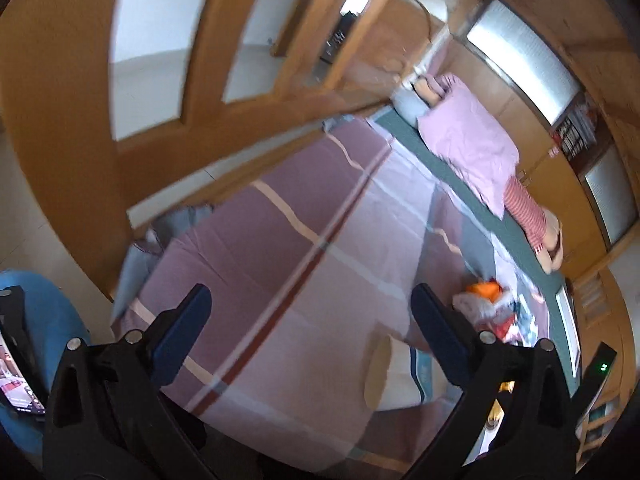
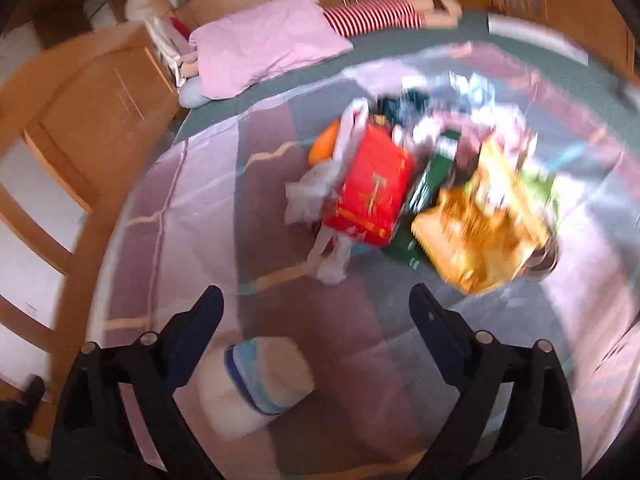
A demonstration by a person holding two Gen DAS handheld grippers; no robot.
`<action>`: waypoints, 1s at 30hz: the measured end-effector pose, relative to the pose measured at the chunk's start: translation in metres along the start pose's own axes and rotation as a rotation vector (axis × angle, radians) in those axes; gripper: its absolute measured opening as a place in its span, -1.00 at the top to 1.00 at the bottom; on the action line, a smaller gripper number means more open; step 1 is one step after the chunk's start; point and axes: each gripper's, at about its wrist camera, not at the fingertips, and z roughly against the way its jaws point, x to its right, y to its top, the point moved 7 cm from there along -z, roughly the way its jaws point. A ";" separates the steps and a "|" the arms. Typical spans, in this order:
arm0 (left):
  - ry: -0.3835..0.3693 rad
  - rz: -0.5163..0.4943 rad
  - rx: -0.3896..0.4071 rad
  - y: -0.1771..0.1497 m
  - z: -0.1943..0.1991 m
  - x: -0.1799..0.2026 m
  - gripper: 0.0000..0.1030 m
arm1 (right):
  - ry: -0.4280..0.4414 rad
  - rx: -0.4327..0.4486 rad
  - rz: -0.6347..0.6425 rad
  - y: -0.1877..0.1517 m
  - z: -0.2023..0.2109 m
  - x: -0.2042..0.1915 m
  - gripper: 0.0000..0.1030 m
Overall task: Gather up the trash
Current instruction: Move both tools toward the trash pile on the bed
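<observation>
L gripper [image 1: 308, 300] is held wide open w/ nothing btwn jaws, above the striped bedspread [image 1: 280, 240]. R gripper [image 2: 316, 300] is likewise wide, empty. Trash pile [image 2: 424, 188] is seen mid-bed, far of R gripper; paper cup [image 2: 260, 384] lies near, just left.

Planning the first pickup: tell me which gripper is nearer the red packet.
Right. The right gripper faces the red packet, which lies just beyond its open fingers. From the left gripper the trash pile sits off to its right, farther away.
</observation>
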 end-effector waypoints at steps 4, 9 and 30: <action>-0.071 -0.033 -0.107 -0.018 -0.018 0.019 -0.93 | -0.070 0.153 -0.077 0.025 0.030 0.031 -0.81; -0.165 -0.142 -0.239 -0.048 -0.036 0.057 -0.93 | -0.170 0.249 -0.228 0.034 0.053 0.090 -0.81; -0.315 -0.501 -0.345 -0.073 -0.069 0.149 -0.93 | -0.203 0.091 -0.356 0.012 0.034 0.123 -0.83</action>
